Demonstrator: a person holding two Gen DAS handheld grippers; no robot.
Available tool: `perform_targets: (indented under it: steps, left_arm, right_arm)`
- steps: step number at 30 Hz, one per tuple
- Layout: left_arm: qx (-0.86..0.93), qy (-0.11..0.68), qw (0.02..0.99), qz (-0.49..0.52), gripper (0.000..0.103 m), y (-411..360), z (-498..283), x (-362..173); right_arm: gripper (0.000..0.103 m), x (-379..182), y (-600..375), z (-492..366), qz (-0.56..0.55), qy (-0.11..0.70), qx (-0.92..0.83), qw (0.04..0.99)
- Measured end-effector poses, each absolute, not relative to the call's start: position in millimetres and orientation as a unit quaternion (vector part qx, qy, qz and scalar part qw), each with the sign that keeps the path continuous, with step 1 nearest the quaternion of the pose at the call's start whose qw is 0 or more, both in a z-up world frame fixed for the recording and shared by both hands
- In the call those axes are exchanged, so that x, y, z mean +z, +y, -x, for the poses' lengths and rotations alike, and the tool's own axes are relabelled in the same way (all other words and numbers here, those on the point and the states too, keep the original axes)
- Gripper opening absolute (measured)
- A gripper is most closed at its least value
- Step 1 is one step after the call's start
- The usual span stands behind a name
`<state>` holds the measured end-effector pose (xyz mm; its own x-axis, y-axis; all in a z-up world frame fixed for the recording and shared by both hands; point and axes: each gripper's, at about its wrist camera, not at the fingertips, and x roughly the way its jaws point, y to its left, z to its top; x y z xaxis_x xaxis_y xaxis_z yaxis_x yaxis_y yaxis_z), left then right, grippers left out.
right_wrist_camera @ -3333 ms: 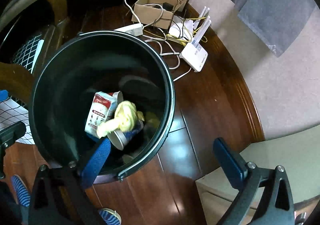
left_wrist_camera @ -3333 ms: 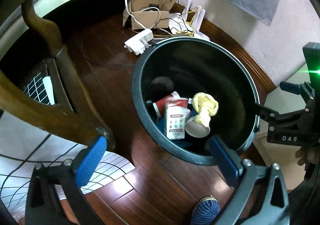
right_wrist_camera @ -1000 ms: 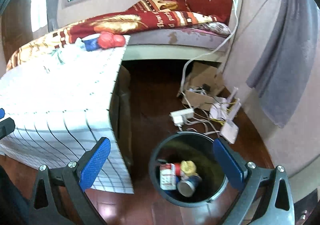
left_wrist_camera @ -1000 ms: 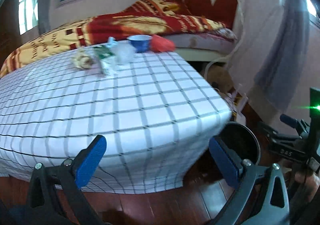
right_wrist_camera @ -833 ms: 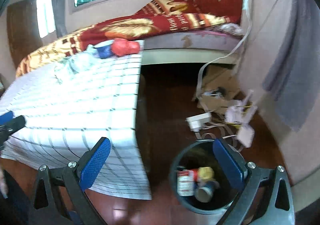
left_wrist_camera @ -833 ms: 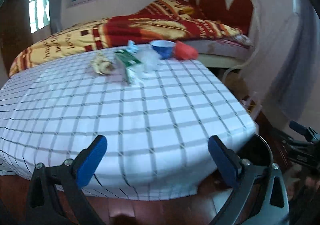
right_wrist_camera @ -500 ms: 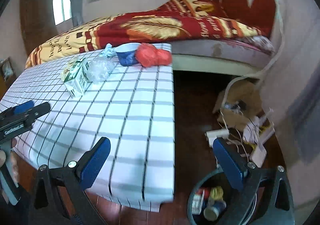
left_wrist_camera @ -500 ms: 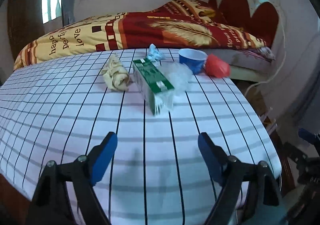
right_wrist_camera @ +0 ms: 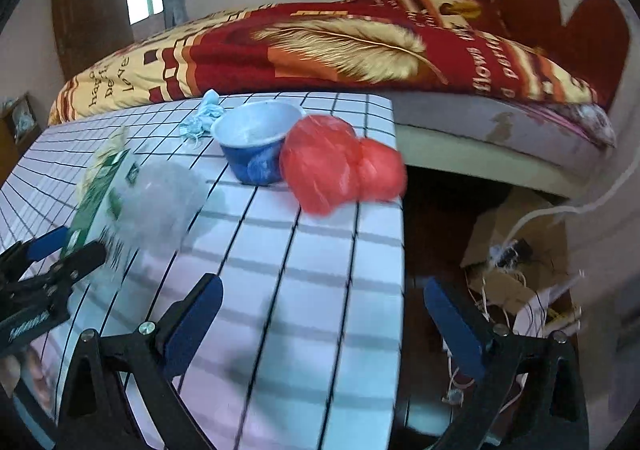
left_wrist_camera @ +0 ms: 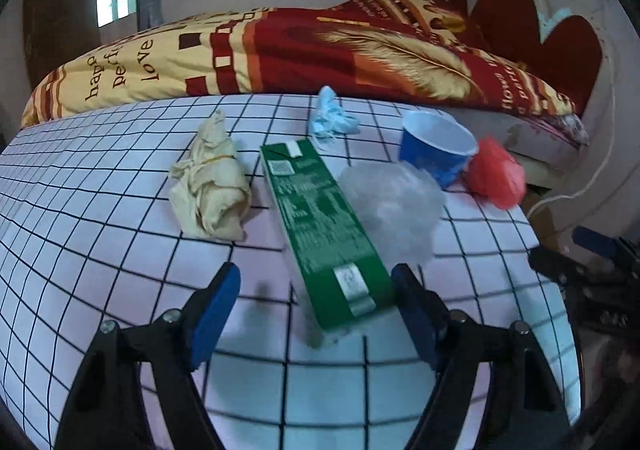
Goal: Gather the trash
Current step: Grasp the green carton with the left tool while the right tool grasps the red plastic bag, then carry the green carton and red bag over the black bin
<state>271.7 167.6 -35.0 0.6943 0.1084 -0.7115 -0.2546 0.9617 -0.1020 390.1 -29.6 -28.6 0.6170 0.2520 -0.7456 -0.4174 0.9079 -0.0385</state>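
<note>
Left claw (left_wrist_camera: 316, 294) stands with its two blue pads wide apart and nothing between them but the near end of a green carton (left_wrist_camera: 326, 230), which lies flat on the checked tablecloth (left_wrist_camera: 120, 250) and runs from 6 o'clock up toward 12 o'clock in the left view. The right-hand pad sits just beside the carton's near corner; whether it touches cannot be told.

Right claw (right_wrist_camera: 320, 314) is also spread and empty, over the cloth's right edge, with the floor and a tangle of cables at its 3 o'clock.

Around the carton the rest of the trash waits on the table:
- a crumpled yellowish wrapper (left_wrist_camera: 210, 185) at the carton's 9 o'clock, apart from it;
- a clear plastic bag (left_wrist_camera: 394, 209) at its 3 o'clock, pressed against its side;
- a blue cup (left_wrist_camera: 436, 149) at 1 o'clock, with a red plastic bag (left_wrist_camera: 496, 177) touching it on the right;
- a small blue-white wad (left_wrist_camera: 330, 117) at 12 o'clock, near the far edge by the bed.

The step in hand looks like a reach for the next piece, most likely the carton. No bin shows in either view, so plenty of the job seems left. The next move calls for centring the pads across the carton's narrow width, lowering, then closing. The clear bag may be caught along with it.
</note>
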Motion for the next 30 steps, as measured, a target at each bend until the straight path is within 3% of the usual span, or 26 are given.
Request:
perform_targets:
  steps: [5,8,10,11,13,16,30]
  left_arm:
    - [0.099,0.386,0.912,0.092,0.068,175.1,-283.3,-40.3]
    - [0.089,0.394,0.91,0.094,0.053,177.9,-285.6,-45.1]
    - [0.084,0.396,0.91,0.092,0.042,178.1,-287.0,-47.7]
    - [0.081,0.394,0.911,0.092,0.042,178.5,-287.8,-47.6]
    - [0.077,0.387,0.914,0.09,0.041,178.1,-285.3,-46.7]
    - [0.073,0.373,0.921,0.086,0.04,175.3,-281.6,-41.5]
    - [0.072,0.364,0.924,0.093,0.04,176.1,-241.3,-33.5]
  right_arm:
    - [0.099,-29.5,-5.9,-429.9,0.12,0.396,0.188,0.891]
    - [0.092,-34.5,2.4,-450.6,0.13,0.403,0.181,0.888]
    - [0.073,-40.8,4.5,-460.1,0.133,0.412,0.178,0.884]
    - [0.067,-43.7,3.8,-462.6,0.132,0.415,0.176,0.883]
    - [0.033,-48.8,-0.7,-463.4,0.124,0.421,0.179,0.88]
    - [0.02,-50.5,-11.3,-452.8,0.114,0.418,0.185,0.882]
    - [0.017,-27.1,-43.9,-362.2,0.095,0.388,0.206,0.893]
